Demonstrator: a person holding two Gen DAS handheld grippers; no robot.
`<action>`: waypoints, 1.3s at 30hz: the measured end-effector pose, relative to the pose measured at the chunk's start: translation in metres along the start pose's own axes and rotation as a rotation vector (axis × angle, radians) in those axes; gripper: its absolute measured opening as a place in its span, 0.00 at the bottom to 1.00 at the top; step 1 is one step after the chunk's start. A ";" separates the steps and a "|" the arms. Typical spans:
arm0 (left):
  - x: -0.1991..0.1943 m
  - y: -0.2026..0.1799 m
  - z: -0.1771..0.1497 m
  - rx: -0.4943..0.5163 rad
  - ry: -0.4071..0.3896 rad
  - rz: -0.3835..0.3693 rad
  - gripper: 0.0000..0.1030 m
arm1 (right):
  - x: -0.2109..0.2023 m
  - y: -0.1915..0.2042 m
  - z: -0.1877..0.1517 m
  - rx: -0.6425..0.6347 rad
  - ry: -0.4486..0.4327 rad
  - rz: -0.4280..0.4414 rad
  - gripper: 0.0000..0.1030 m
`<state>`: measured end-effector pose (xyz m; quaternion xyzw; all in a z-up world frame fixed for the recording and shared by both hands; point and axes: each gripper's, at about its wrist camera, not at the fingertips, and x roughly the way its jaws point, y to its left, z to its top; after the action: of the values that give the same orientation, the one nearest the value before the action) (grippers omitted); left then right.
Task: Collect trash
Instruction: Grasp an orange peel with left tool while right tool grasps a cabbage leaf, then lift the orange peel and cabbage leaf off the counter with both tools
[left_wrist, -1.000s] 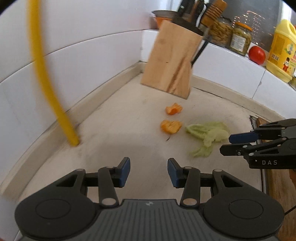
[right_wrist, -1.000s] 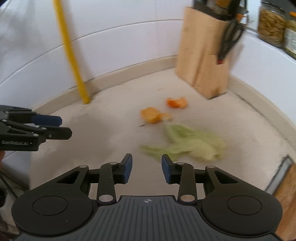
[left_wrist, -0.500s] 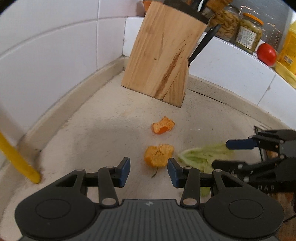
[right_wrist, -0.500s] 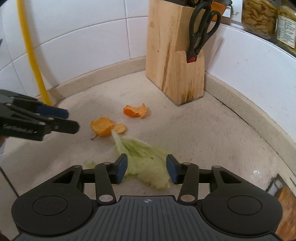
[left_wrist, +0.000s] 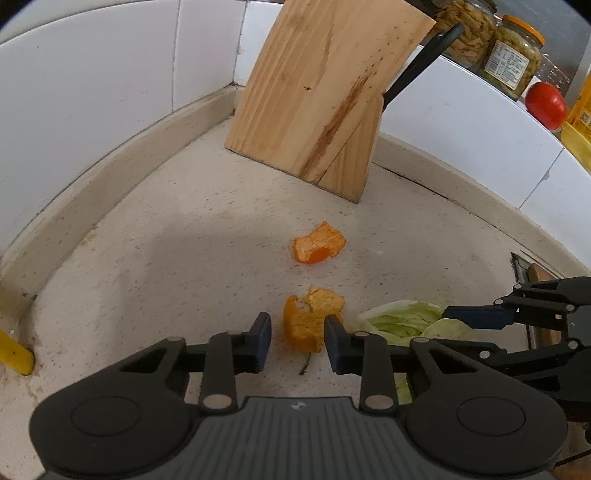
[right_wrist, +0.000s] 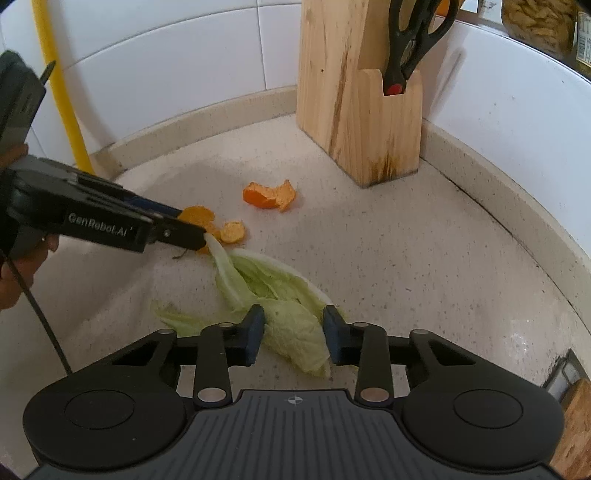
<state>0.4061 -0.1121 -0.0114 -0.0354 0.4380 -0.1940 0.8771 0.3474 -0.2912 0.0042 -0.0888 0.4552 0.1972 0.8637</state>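
- The left gripper (left_wrist: 297, 341) has just been narrowing its jaws around the near curled orange peel piece (left_wrist: 312, 317); a gap shows at one pad, so no clamp yet.
- The right gripper (right_wrist: 293, 338) has just been closing astride the limp pale-green lettuce leaf (right_wrist: 280, 299), without a clear pinch.
- A second orange peel piece (left_wrist: 319, 245) lies farther off, near the slanted wooden knife block (left_wrist: 325, 92).
- Nothing looks collected; no bin is visible.

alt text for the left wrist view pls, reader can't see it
The left gripper has just been closing around an orange peel on a speckled countertop, its pads not clearly pressing it. A second peel lies beyond, before a wooden knife block; at right, the right gripper straddles a lettuce leaf.
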 end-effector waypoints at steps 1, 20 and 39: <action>0.000 -0.001 0.000 0.003 0.001 -0.001 0.24 | 0.000 0.000 0.000 0.002 0.000 0.000 0.40; 0.009 -0.001 0.003 0.008 0.003 -0.010 0.12 | 0.011 0.005 0.012 -0.131 0.022 -0.016 0.64; 0.003 -0.002 0.023 0.075 -0.088 -0.016 0.03 | -0.026 -0.007 0.005 0.026 -0.006 -0.014 0.16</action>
<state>0.4254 -0.1178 0.0011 -0.0146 0.3911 -0.2154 0.8946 0.3411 -0.3023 0.0285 -0.0800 0.4546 0.1853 0.8675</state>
